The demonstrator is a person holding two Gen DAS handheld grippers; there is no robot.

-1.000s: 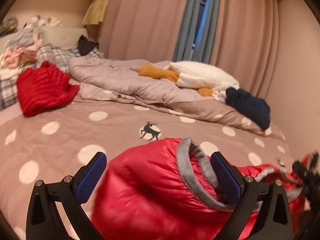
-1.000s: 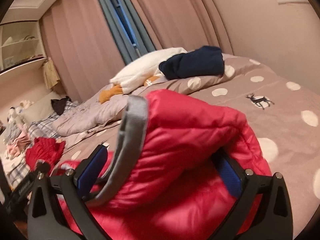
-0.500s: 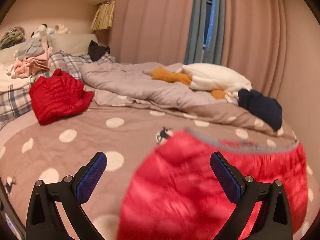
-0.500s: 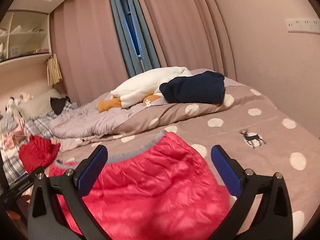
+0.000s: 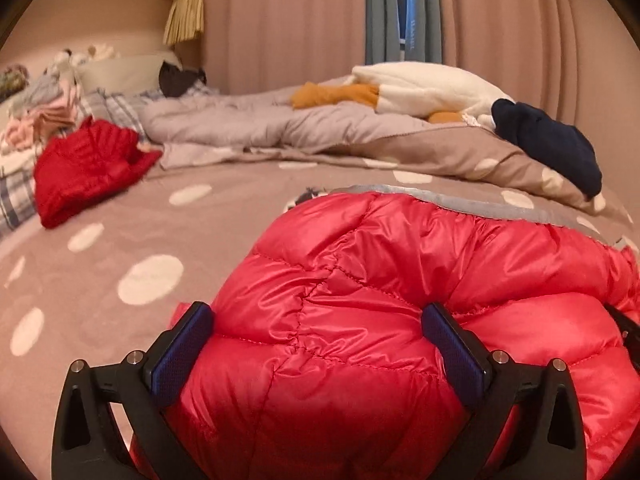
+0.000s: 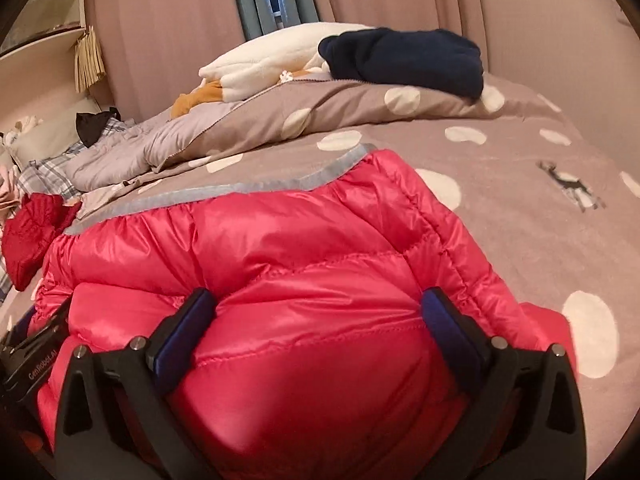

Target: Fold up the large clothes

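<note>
1. Left wrist view: my left claw (image 5: pixel 316 344) stands wide apart, one puffy red down jacket (image 5: pixel 400 320) bulging between its two blue pads (image 5: pixel 180 352); I cannot tell whether they pinch it.
2. Right wrist view: my right claw (image 6: pixel 316 328) is likewise spread around that jacket (image 6: pixel 280 280), which lies on the polka-dot bedspread (image 6: pixel 520 208) directly ahead.
3. Its one grey hem band (image 6: pixel 224 196) runs beyond the pads.
4. Ahead-left I count one second red garment (image 5: pixel 88 168).
5. Farther ahead: one navy garment (image 6: pixel 404 60), one white plush (image 6: pixel 264 64).
</note>
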